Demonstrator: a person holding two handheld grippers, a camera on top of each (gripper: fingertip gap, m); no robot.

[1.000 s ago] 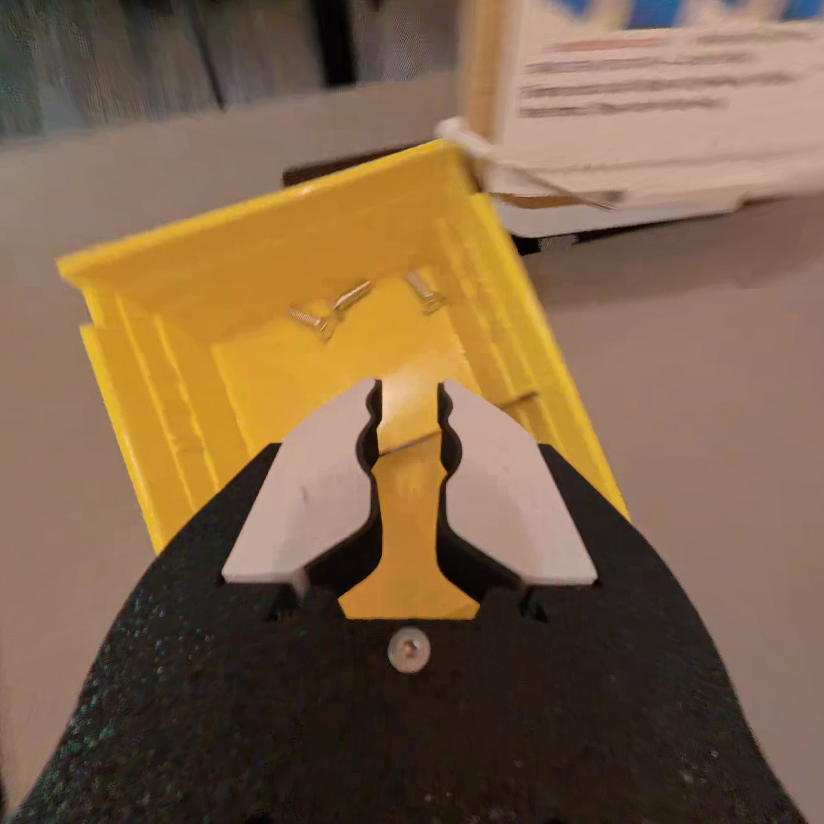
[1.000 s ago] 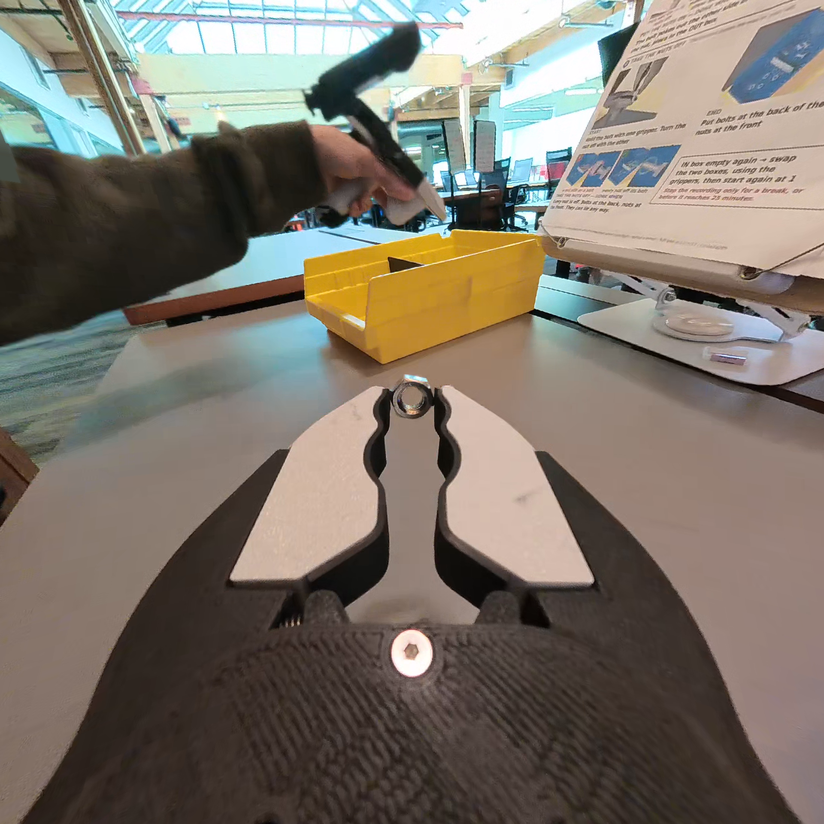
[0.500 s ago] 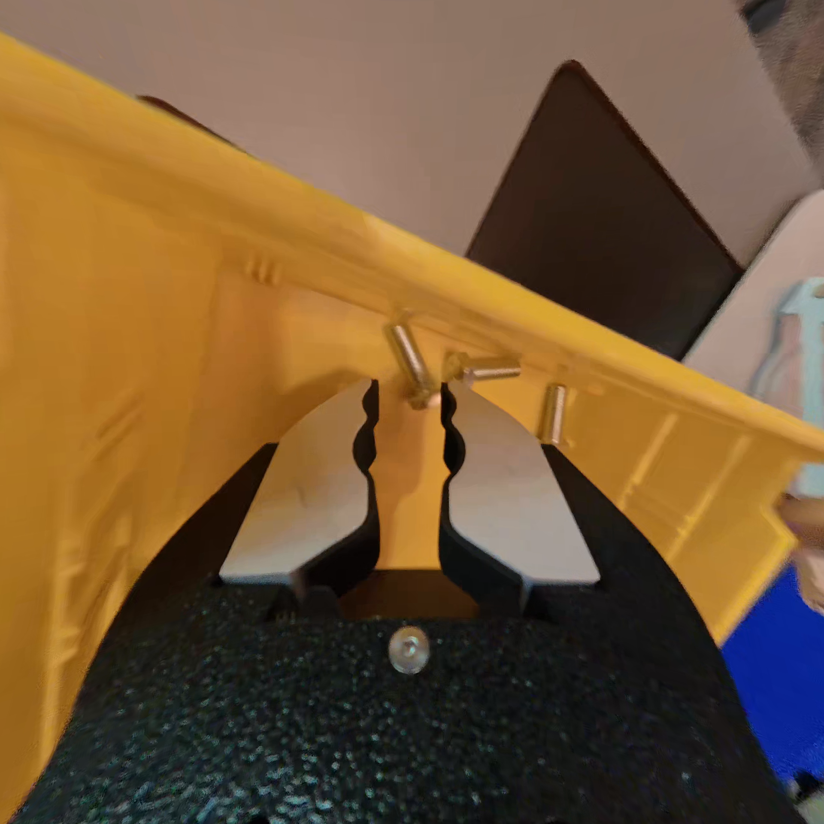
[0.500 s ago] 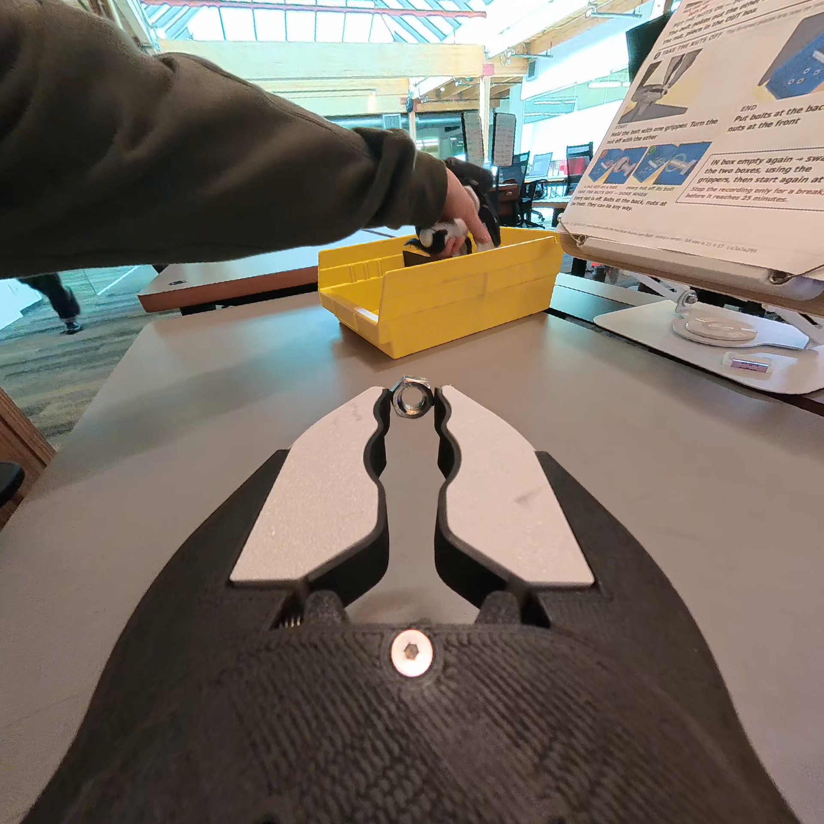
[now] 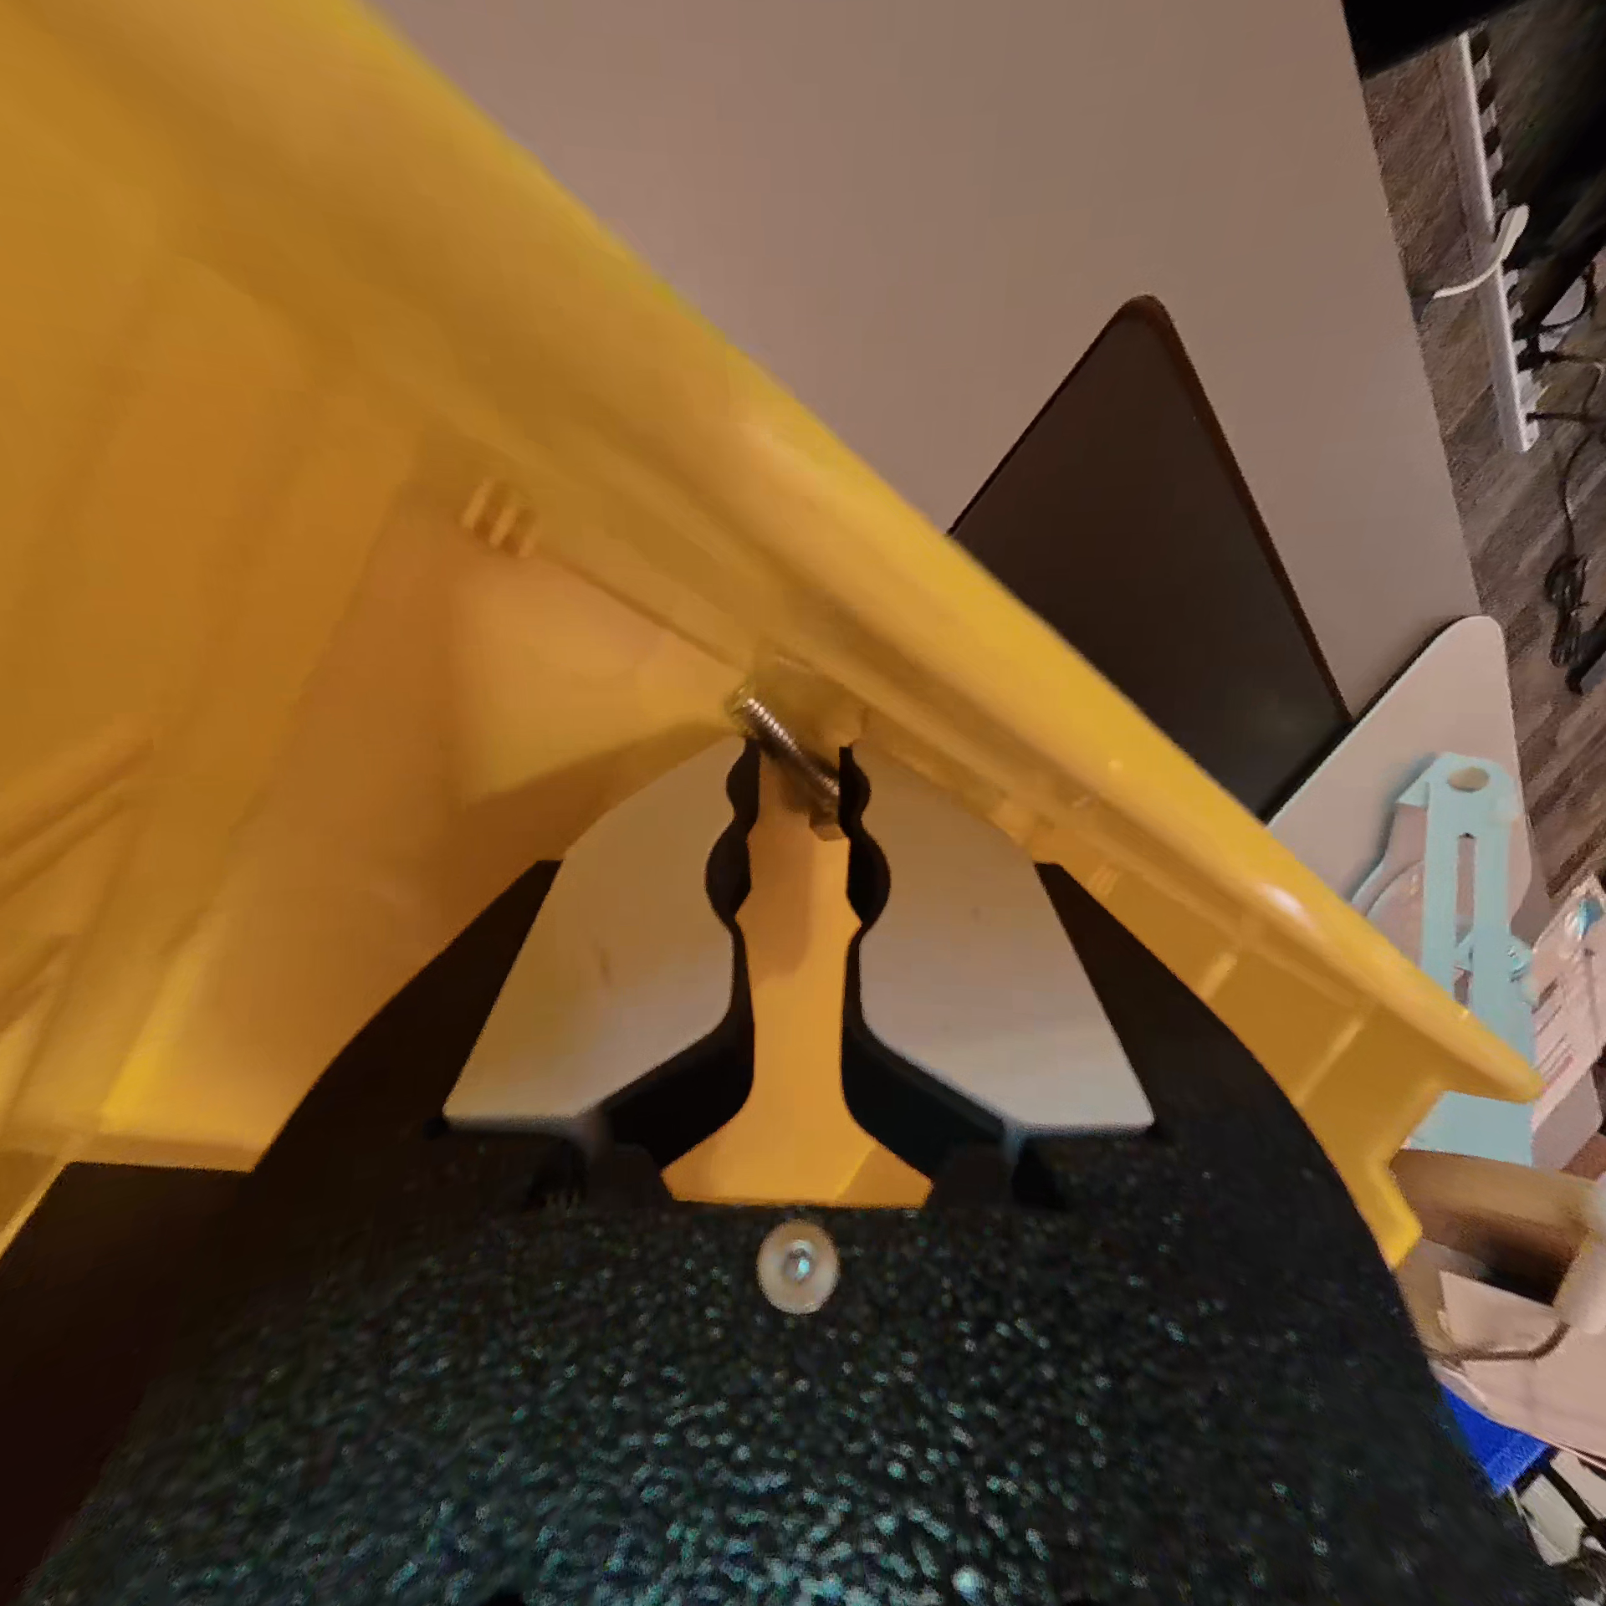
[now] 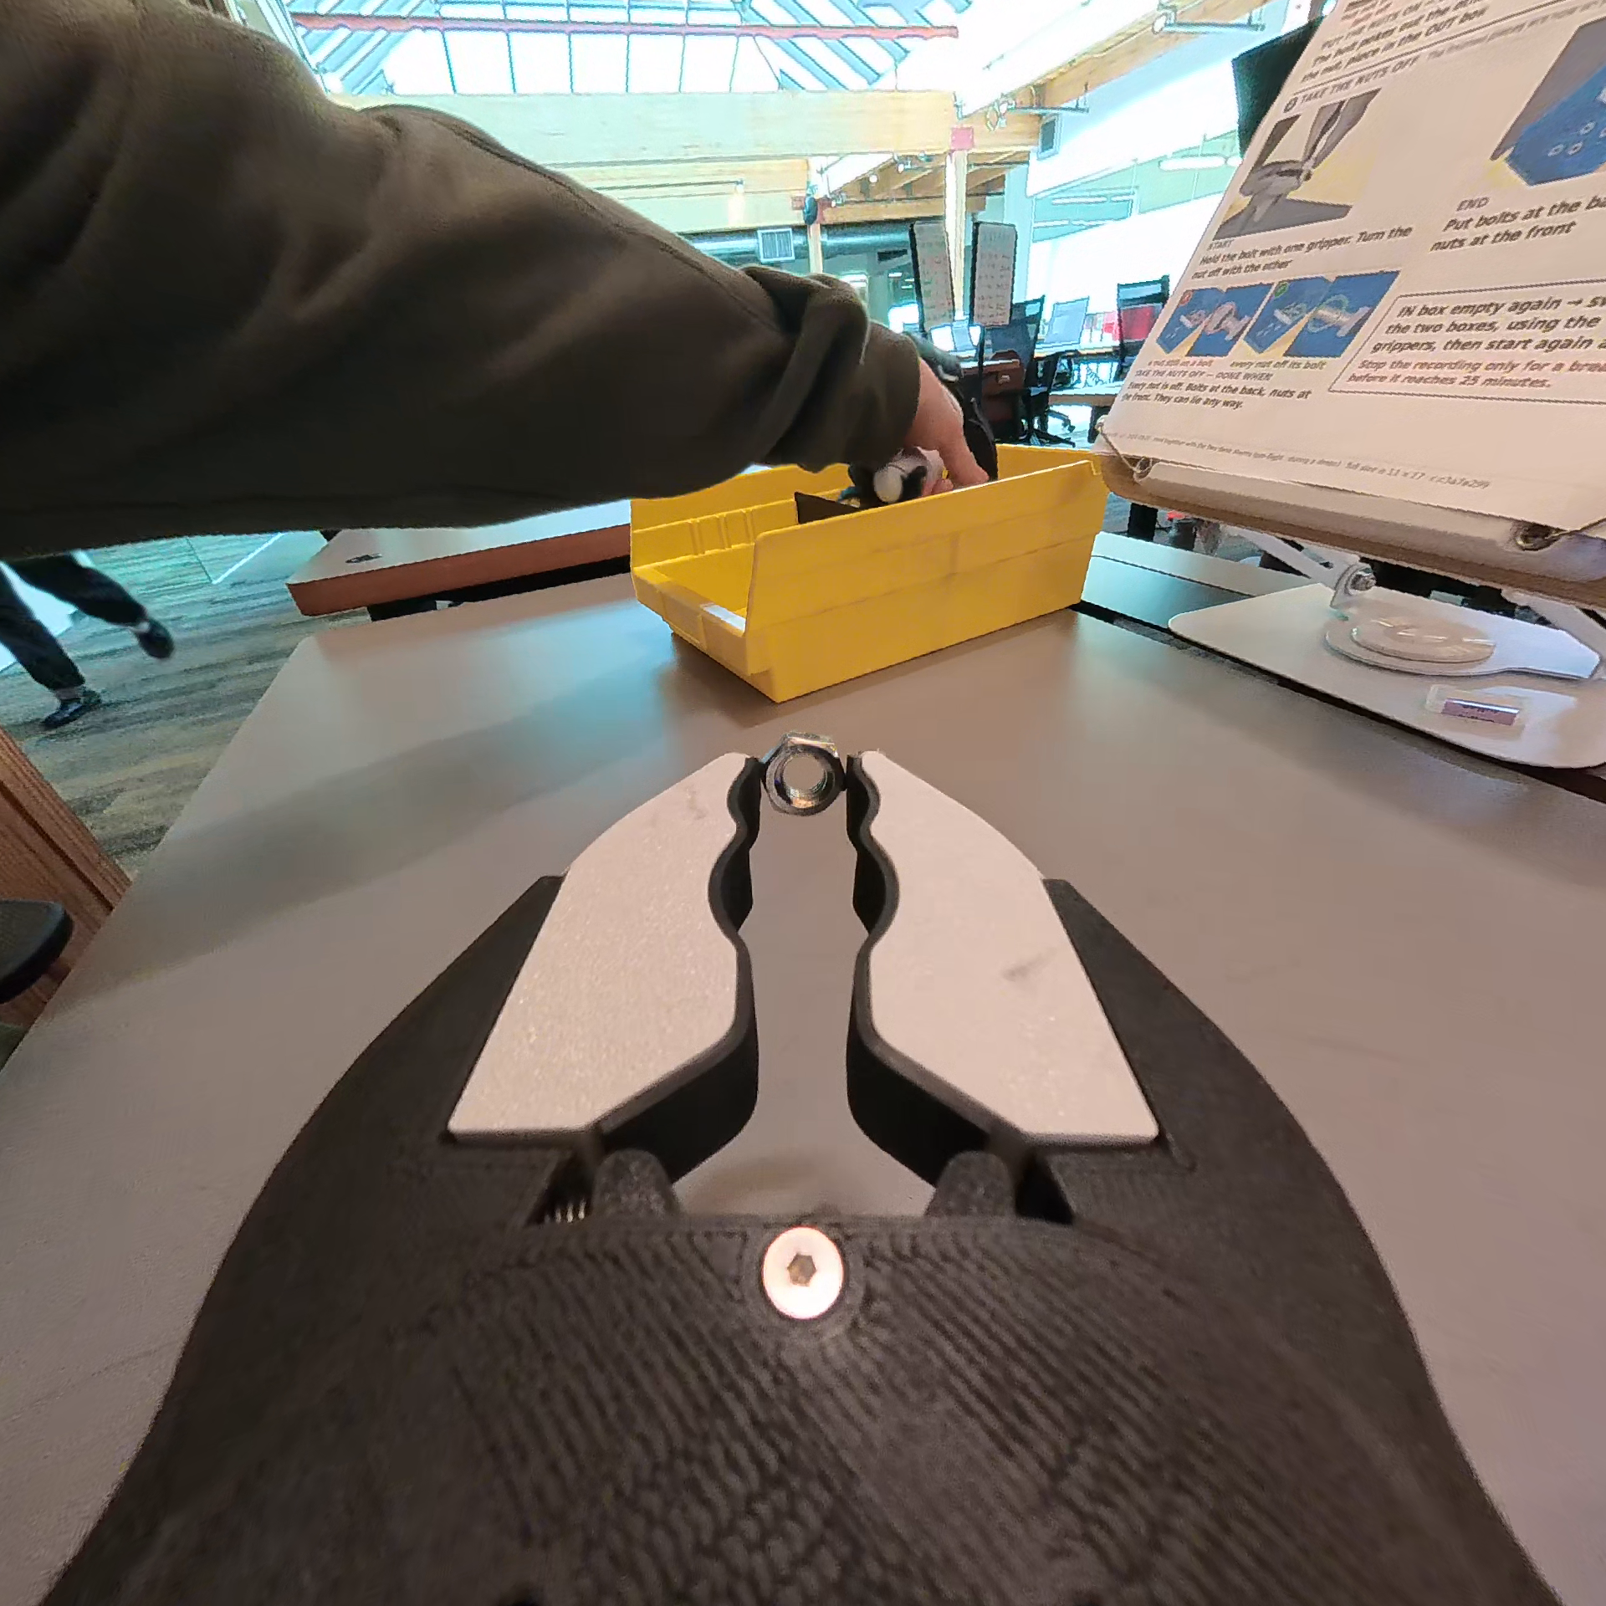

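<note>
A steel nut point(image 6: 798, 773) is pinched at the tips of the right hand-held gripper point(image 6: 799, 778), low over the grey bench point(image 6: 1217, 869), while the left hand-held gripper point(image 5: 795, 782), barely parted, straddles a bolt point(image 5: 786, 765) against the far wall inside the yellow bin point(image 6: 869, 600), with a document stand point(image 6: 1390, 643) at right.

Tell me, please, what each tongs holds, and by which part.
Right tongs: a hex nut, gripped by opposite sides. Left tongs: around a bolt inside the yellow bin; a firm hold cannot be told.
</note>
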